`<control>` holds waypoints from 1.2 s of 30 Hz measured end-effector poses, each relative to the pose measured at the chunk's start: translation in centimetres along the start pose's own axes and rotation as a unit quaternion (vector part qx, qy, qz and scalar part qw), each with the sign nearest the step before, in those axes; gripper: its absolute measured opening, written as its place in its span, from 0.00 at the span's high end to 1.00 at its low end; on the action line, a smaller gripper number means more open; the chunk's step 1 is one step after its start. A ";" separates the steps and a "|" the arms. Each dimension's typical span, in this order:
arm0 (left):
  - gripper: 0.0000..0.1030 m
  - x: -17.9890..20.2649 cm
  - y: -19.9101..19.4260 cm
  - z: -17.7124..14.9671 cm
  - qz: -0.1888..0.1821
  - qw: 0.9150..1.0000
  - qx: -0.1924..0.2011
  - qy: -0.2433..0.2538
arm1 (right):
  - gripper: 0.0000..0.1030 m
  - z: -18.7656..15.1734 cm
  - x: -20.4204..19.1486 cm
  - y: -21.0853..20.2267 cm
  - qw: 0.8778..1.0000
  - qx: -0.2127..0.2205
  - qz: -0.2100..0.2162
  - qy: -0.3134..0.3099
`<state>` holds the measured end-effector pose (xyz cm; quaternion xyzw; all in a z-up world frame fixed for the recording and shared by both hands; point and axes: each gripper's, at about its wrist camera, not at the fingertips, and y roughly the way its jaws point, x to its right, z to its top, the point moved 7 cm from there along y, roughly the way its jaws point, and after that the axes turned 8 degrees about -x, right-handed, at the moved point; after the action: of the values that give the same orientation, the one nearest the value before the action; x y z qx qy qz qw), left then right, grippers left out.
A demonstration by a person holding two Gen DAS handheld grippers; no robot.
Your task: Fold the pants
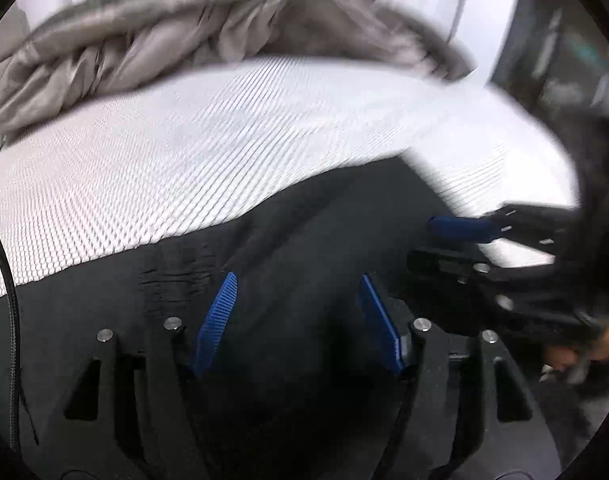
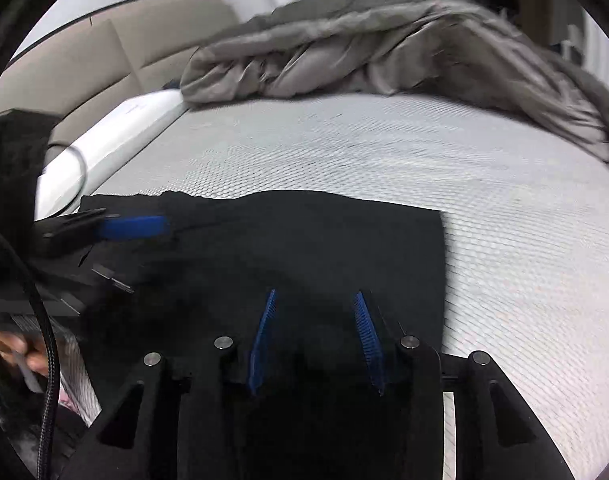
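The black pants (image 2: pixel 304 240) lie flat on the white textured mattress (image 2: pixel 384 152), folded into a rough rectangle with a straight right edge. They also show in the left wrist view (image 1: pixel 296 248). My left gripper (image 1: pixel 298 284) is open just above the black cloth, blue pads apart, nothing between them. My right gripper (image 2: pixel 316 300) is open over the near part of the pants, empty. The right gripper shows at the right of the left wrist view (image 1: pixel 456 240); the left gripper shows at the left of the right wrist view (image 2: pixel 136 228).
A crumpled grey duvet (image 2: pixel 384 40) is heaped at the far side of the mattress, also in the left wrist view (image 1: pixel 184 32). A beige padded headboard (image 2: pixel 104 52) is at the left. A black cable (image 1: pixel 8 280) hangs at the left edge.
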<state>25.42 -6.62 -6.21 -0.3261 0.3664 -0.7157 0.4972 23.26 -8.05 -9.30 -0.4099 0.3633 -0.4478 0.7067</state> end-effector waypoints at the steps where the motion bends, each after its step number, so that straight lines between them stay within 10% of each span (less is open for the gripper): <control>1: 0.41 -0.8 1.3 0.2 -0.011 1.000 -0.010 -0.009 | 0.60 0.2 -0.4 1.5 1.000 -0.018 0.003 -0.005; 8: 0.61 -4.0 0.2 -0.3 -0.082 0.995 0.003 -0.049 | 0.60 -0.8 4.6 2.0 0.994 -0.033 -0.100 -0.022; 12: 0.61 -3.7 -0.7 -0.4 -0.020 0.999 0.001 -0.029 | 0.60 -0.9 5.0 0.6 0.996 -0.017 -0.089 -0.020; 17: 0.60 -2.7 -2.2 1.4 -0.029 0.999 0.032 -0.033 | 0.58 1.6 1.3 -0.4 0.999 0.032 -0.016 -0.029; 21: 0.60 -3.6 0.9 1.6 0.000 0.999 0.006 -0.033 | 0.58 3.5 -1.5 3.5 0.999 -0.006 0.017 -0.027; 29: 0.62 -4.9 0.3 0.3 -0.038 0.998 0.013 -0.041 | 0.58 2.4 7.0 3.8 0.990 -0.037 -0.138 0.021; 36: 0.62 -4.2 -2.9 1.3 -0.025 0.997 0.051 -0.056 | 0.58 4.8 4.0 0.3 0.997 0.047 -0.059 0.032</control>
<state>26.43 -2.19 -3.53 -0.3488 0.2928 -0.7261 0.5152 28.92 -10.50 -8.27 -0.3826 0.3393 -0.5184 0.6854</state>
